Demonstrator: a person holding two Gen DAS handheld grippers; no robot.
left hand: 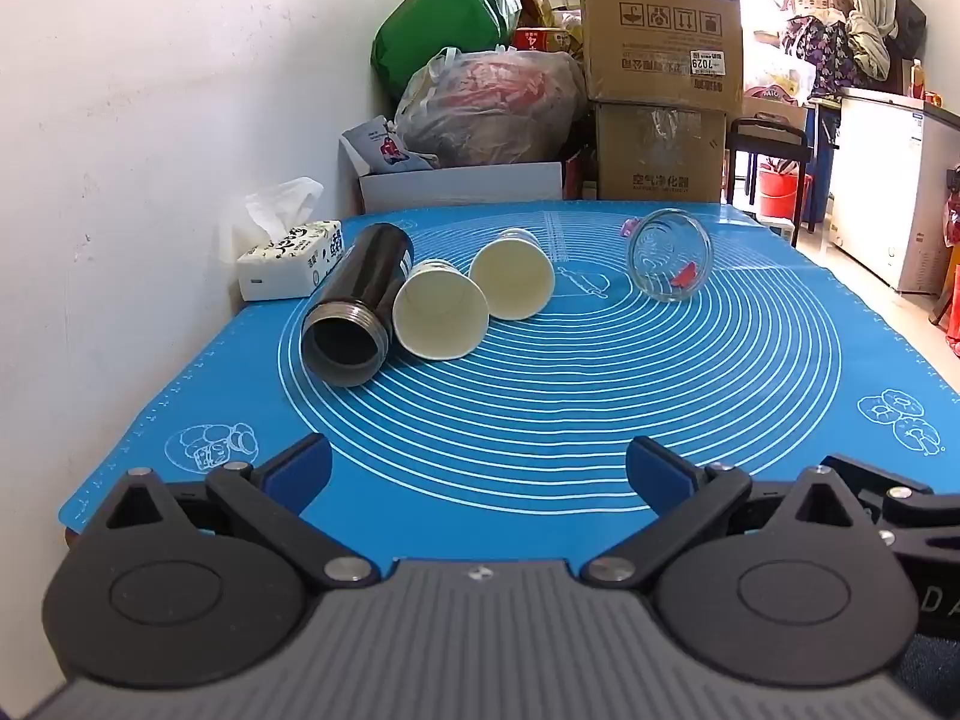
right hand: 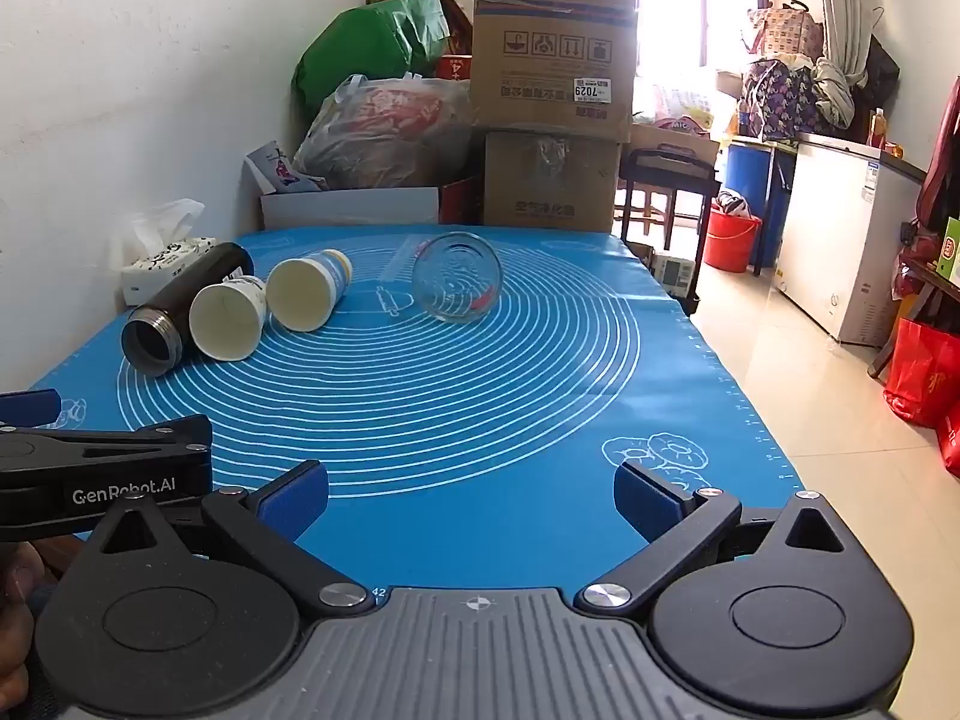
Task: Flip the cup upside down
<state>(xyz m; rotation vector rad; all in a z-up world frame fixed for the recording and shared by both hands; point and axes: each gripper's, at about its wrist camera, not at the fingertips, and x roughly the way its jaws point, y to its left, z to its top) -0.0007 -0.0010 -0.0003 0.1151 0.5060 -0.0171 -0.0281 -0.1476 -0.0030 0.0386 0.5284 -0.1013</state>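
Observation:
Several cups lie on their sides on the blue mat (left hand: 540, 408), mouths toward me. From the left: a black flask (left hand: 354, 312) (right hand: 174, 309), a paper cup (left hand: 441, 318) (right hand: 228, 318), a second paper cup (left hand: 513, 279) (right hand: 306, 291), and a clear glass (left hand: 669, 264) (right hand: 457, 285) apart at the right. My left gripper (left hand: 479, 480) is open and empty over the mat's near edge. My right gripper (right hand: 471, 495) is open and empty, to the right of the left gripper's body (right hand: 108, 468).
A tissue box (left hand: 288, 264) stands at the mat's far left by the white wall. Cardboard boxes (left hand: 660, 90) and bags (left hand: 486, 108) are piled behind the table. The table's right edge drops to a tiled floor (right hand: 810, 396) with a red bucket (right hand: 729, 237).

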